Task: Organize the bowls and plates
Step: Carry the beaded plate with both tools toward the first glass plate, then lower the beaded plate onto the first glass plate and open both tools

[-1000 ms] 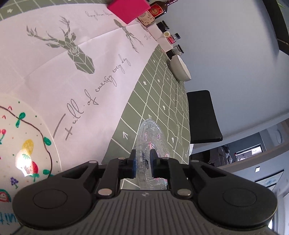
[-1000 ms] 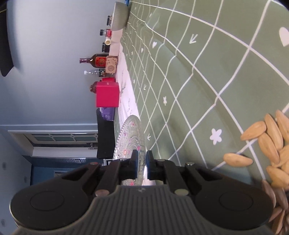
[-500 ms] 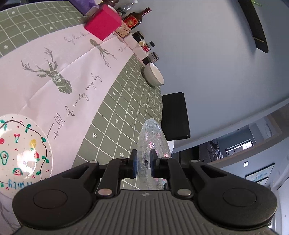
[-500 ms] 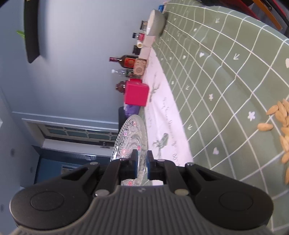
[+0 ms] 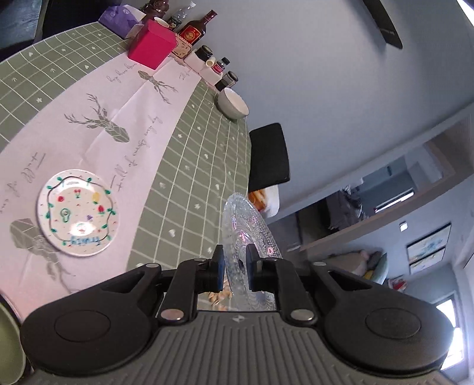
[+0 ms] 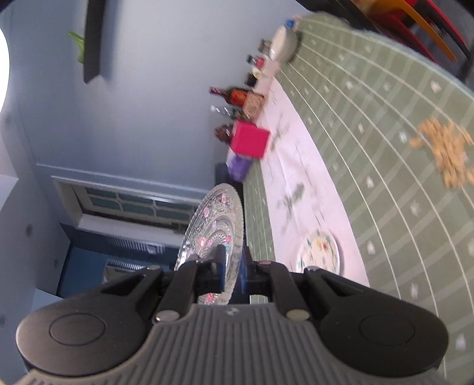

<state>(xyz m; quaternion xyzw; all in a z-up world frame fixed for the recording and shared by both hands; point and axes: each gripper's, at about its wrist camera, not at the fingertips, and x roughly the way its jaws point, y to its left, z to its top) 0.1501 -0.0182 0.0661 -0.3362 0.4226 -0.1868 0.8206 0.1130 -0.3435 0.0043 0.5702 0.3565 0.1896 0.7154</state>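
My left gripper point(image 5: 234, 262) is shut on the rim of a clear patterned glass plate point(image 5: 246, 225), held on edge high above the table. My right gripper point(image 6: 234, 266) is shut on a clear glass plate point(image 6: 214, 219) with pink dots, also held on edge in the air. A white plate with painted fruit point(image 5: 78, 212) lies flat on the white runner; it shows small in the right wrist view point(image 6: 320, 251). A grey-white bowl point(image 5: 232, 103) stands at the far end of the table point(image 6: 284, 43).
A pink box point(image 5: 152, 44), bottles point(image 5: 195, 28) and small jars point(image 5: 220, 66) line the far edge by the wall. Loose almonds point(image 6: 444, 151) lie on the green checked cloth point(image 5: 195, 165). A black chair point(image 5: 268, 157) stands beyond the table edge.
Both grippers have risen well above the table with their glass plates. The painted plate and the almonds now look smaller and farther away.
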